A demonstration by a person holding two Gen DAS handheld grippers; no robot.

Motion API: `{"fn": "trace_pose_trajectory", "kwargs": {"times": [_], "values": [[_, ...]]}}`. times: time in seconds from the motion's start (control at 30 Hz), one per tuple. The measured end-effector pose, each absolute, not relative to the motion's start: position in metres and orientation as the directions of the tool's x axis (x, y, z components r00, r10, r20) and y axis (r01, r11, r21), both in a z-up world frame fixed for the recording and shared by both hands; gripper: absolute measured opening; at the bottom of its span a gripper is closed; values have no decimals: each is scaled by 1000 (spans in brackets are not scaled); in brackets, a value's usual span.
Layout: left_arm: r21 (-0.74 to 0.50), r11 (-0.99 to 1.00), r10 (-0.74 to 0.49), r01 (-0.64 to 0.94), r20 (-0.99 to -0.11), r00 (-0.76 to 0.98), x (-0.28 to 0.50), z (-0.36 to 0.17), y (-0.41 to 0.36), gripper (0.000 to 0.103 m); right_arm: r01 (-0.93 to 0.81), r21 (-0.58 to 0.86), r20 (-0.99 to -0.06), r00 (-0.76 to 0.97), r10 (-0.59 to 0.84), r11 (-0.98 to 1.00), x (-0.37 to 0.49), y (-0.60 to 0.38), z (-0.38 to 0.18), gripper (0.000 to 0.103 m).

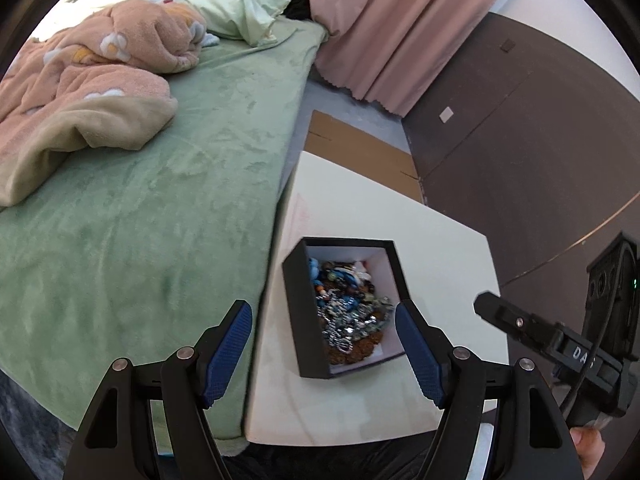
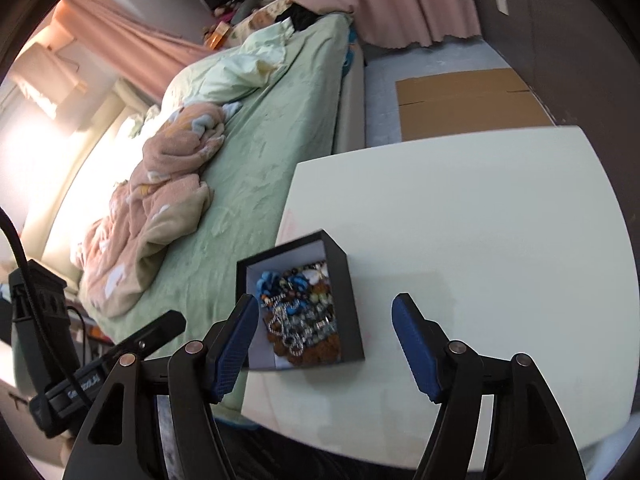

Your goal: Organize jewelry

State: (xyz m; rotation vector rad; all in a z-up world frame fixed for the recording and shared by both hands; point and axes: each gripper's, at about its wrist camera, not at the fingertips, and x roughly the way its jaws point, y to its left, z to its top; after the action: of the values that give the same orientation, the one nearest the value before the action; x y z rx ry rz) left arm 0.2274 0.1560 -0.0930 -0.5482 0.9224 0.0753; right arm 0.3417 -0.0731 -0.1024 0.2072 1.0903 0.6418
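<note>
A black box (image 1: pixel 304 312) with a white inside stands on the white table (image 1: pixel 440 256). It holds a tangled heap of jewelry (image 1: pixel 348 308): blue, brown and silver beads and chains. My left gripper (image 1: pixel 324 312) is open and empty, above the box's near side. In the right wrist view the same box (image 2: pixel 348 292) and its jewelry (image 2: pixel 298 312) lie between my fingers toward the left one. My right gripper (image 2: pixel 324 308) is open and empty above the table's near part. The right gripper's body shows in the left wrist view (image 1: pixel 560 344).
A bed with a green sheet (image 1: pixel 160 200) touches the table's left edge, with a pink blanket (image 1: pixel 92 92) heaped on it. Flat cardboard (image 1: pixel 360 152) lies on the floor beyond the table. Pink curtains (image 1: pixel 400 32) and a dark wall (image 1: pixel 540 140) stand behind.
</note>
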Motion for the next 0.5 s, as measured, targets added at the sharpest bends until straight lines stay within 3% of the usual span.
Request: {"fn": "trace_pose_trajectory", "kwargs": {"times": [0.4,0.5], "values": [[-412,878,-168,-245,-743,648,201,-78,126,92,-283,528,-711,368,599,801,292,-130,-100,96],[-406,883,-168,-234,-740,651,193,-76,118,93,-270,534,-697,395,598,801,279,-143,-97,98]]}}
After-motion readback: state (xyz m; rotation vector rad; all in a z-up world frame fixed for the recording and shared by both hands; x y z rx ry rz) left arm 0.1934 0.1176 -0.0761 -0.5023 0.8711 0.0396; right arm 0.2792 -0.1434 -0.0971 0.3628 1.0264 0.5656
